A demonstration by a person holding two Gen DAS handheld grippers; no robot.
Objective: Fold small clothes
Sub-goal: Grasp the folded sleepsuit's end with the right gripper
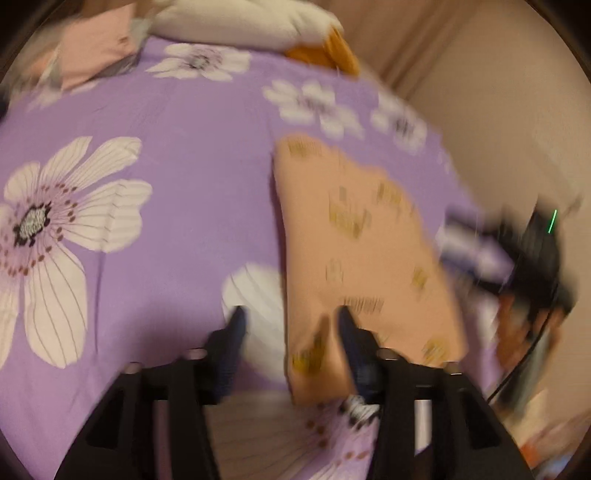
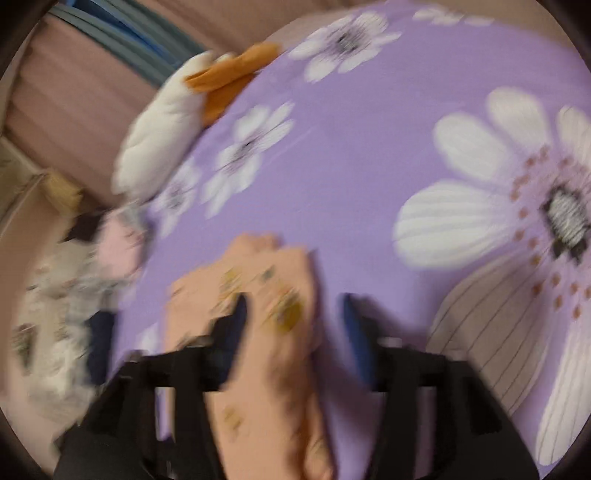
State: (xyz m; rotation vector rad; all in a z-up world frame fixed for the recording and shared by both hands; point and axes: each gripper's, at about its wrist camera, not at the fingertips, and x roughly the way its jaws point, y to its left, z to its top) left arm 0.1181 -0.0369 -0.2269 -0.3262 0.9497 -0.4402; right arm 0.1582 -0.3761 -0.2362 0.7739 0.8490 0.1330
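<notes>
A small peach garment with yellow-brown prints lies folded flat on the purple flowered bedsheet. My left gripper is open, its right finger over the garment's near left edge, its left finger over the sheet. In the right wrist view the same peach garment lies bunched between and under the fingers of my right gripper, which is open. The right gripper also shows, blurred, at the right in the left wrist view. Both views are motion-blurred.
A white and orange stuffed toy lies at the bed's far edge. A pink folded cloth sits at the far left. A pile of patterned clothes lies left of the right gripper. A beige wall borders the bed.
</notes>
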